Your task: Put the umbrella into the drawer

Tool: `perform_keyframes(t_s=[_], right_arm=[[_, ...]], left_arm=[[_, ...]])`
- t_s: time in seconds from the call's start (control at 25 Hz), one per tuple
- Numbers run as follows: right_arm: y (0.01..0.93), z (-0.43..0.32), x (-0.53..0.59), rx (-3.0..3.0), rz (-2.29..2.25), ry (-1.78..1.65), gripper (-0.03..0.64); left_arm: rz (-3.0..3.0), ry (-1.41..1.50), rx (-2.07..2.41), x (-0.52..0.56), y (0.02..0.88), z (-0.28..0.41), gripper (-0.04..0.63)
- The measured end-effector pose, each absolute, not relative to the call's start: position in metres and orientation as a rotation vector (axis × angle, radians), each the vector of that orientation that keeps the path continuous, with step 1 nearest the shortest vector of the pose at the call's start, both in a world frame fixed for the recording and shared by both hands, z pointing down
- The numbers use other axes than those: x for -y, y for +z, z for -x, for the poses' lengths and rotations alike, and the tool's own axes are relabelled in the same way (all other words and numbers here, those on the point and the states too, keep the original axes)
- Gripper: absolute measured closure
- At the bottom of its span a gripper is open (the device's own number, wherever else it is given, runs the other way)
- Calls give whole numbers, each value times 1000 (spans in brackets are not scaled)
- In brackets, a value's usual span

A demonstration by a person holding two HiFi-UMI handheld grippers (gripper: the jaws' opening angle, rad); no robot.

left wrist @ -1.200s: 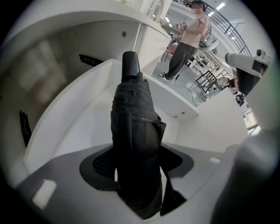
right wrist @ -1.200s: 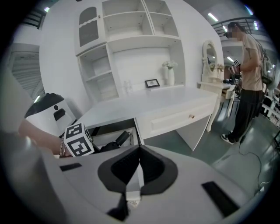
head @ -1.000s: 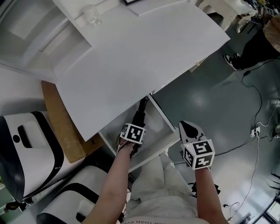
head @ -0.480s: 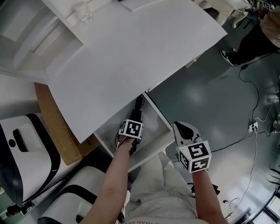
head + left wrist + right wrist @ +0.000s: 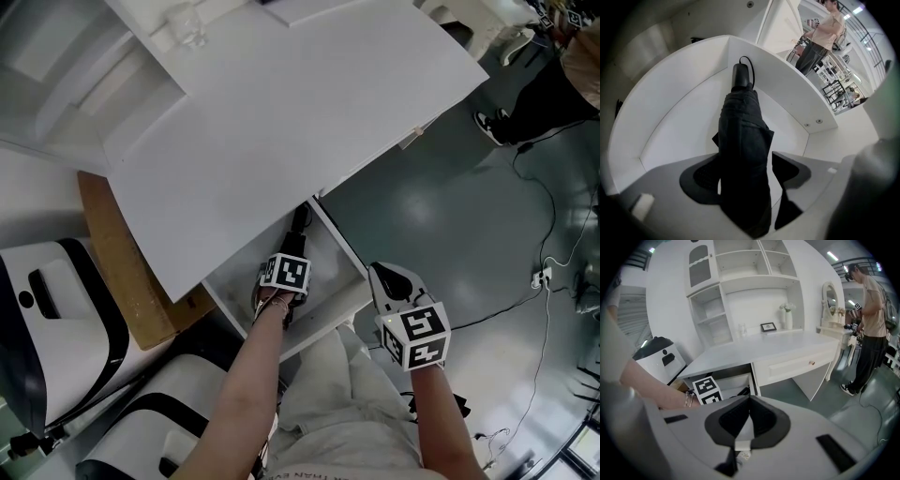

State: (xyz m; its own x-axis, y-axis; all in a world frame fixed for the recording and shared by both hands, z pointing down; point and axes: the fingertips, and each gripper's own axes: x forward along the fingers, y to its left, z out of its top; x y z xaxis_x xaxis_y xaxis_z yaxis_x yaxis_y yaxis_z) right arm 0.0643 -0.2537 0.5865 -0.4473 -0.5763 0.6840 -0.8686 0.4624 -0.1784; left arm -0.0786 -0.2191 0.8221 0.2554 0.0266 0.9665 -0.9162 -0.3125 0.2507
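Stage: late – drop-off, not the carry.
Umbrella: folded black umbrella (image 5: 740,136) lies lengthwise inside the open drawer (image 5: 679,122), handle (image 5: 740,77) and its loop toward the far corner; it looks to rest on the drawer bottom, though the near end is hidden by the jaws.
Left gripper: left gripper (image 5: 750,176) points steeply down into the drawer, astride the near end of the umbrella. Jaws have just been opening; the umbrella sits between them, with a sliver of white drawer showing between the cloth and the right-hand jaw, so the clamp looks let go. Whether the left-hand pad touches the cloth I cannot tell.
Right gripper: right gripper (image 5: 749,418) hangs just outside the drawer front, jaws closed together, nothing in them.
Head view: only the far end of the umbrella shows, beyond the left gripper; the drawer is pulled out from under the white desk (image 5: 309,112).
Done: umbrella is in the drawer – the main part of the task, I judge.
Left: lift the left gripper clear without dragging the cloth along. Pushing the drawer shut is not asked for by the task.
Risk: loose folds may catch on a jaw as it comes out.
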Motion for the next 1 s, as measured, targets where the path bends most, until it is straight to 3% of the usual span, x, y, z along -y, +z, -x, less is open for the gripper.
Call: perform_keyframes(t_s=[0.12, 0.28, 1.0], right_arm=[[585, -64, 253, 2174, -1194, 705, 609], [580, -64, 253, 2183, -1194, 702, 609], [531, -62, 260, 2256, -1226, 621, 609]], left_arm=[[-1539, 1187, 852, 218, 820, 73, 156], [-1551, 1202, 868, 218, 814, 77, 100], [-1599, 1179, 958, 224, 759, 93, 95]])
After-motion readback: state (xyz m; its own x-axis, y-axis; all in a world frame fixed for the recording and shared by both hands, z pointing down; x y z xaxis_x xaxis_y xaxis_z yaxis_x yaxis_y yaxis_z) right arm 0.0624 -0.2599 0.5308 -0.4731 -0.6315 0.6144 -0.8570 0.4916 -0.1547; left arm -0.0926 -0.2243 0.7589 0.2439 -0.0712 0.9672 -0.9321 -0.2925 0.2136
